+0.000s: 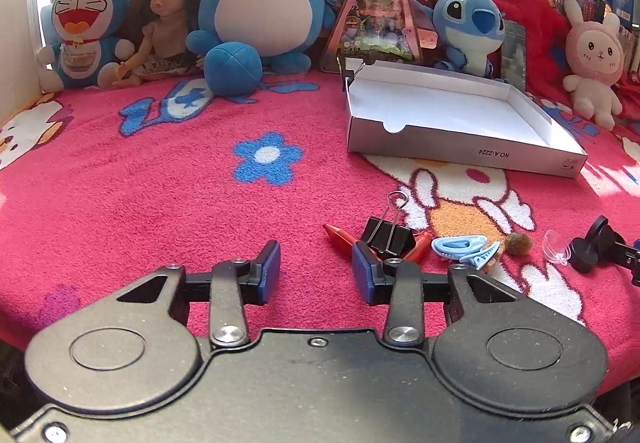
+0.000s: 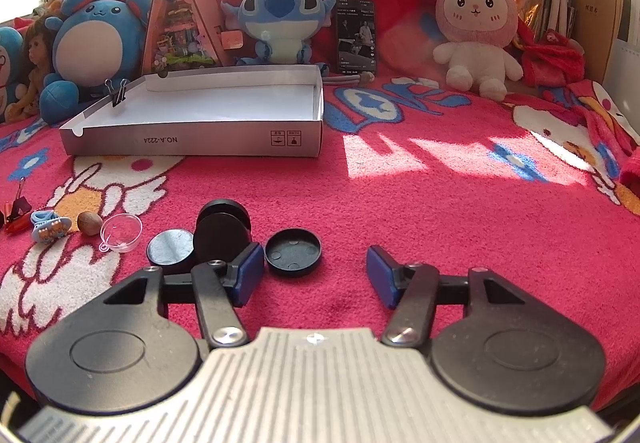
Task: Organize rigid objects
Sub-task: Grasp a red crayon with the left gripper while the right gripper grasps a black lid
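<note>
Where the pink blanket (image 1: 160,183) lies bare at the left, open room is seen ahead of the left gripper (image 1: 316,271), whose blue-padded fingers (image 1: 270,269) are spread wide with nothing held between them. Just beyond its right finger, the black binder clip (image 1: 388,233) is shown lying over an orange-red piece (image 1: 340,239), with the blue hair clip (image 1: 466,249) and a brown nut (image 1: 519,243) beside it to the right. Farther back, the shallow white box (image 1: 452,139) is seen open, a small binder clip (image 2: 119,93) fixed on its left wall. In the right wrist view, a clear plastic cup (image 2: 121,232) and a black round mount (image 2: 220,233) are shown close to the left finger of the right gripper (image 2: 316,277); the black cap (image 2: 294,251) lies just ahead of the gap between its fingers, which are held wide apart and empty. To the right, sunlit blanket is left free up to the pink rabbit plush (image 2: 476,31).
</note>
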A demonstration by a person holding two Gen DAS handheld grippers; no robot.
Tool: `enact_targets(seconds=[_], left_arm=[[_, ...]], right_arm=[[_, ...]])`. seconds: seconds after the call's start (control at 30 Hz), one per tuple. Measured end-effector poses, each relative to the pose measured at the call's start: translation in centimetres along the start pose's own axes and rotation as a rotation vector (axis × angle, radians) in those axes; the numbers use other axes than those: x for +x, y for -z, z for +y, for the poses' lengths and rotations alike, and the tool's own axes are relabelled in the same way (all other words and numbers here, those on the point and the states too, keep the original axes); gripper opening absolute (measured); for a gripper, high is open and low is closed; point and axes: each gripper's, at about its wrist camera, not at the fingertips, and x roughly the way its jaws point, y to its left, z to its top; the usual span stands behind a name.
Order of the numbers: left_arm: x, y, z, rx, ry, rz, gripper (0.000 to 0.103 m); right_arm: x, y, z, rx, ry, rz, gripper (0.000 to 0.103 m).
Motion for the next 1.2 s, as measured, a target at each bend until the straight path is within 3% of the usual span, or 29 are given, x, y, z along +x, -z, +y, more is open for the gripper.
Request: enact_targets(seconds=[0.07, 0.17, 0.5, 0.63, 0.73, 0.87, 1.0, 1.2], left_arm=[[-0.3, 0.1, -0.2, 0.023, 0.019, -0.018, 0.056], [0.0, 0.1, -0.9, 0.099, 0.013, -0.041, 0.059], [1.1, 0.7, -2.5, 0.315, 0.018, -0.075, 0.062], [1.5, 1.2, -2.9, 0.344, 0.045, -0.065, 0.062], [1.7, 1.1, -3.0, 0.367, 0.021, -0.072, 0.063], [1.4, 0.8, -2.8, 0.333, 0.001, -0.064, 0.062], [0.3, 0.4, -2.0, 0.212, -0.004, -0.057, 0.062], [-1.1, 0.1, -1.7, 0.051, 0.074, -0.013, 0.043]], right_arm=[[0.0, 0.1, 0.0, -0.001, 0.000, 0.000, 0.070], [0.1, 0.0, 0.1, -0.004, -0.001, 0.000, 0.071], [0.1, 0.1, 0.2, -0.012, 0.000, 0.001, 0.071], [0.2, 0.0, 0.2, -0.014, 0.000, 0.002, 0.071], [0.2, 0.1, 0.2, -0.020, 0.000, 0.001, 0.071], [0.2, 0.1, 0.2, -0.020, 0.001, 0.000, 0.071], [0.1, 0.2, 0.2, -0.021, 0.003, -0.001, 0.071], [0.2, 0.1, 0.2, -0.019, 0.003, 0.000, 0.071]])
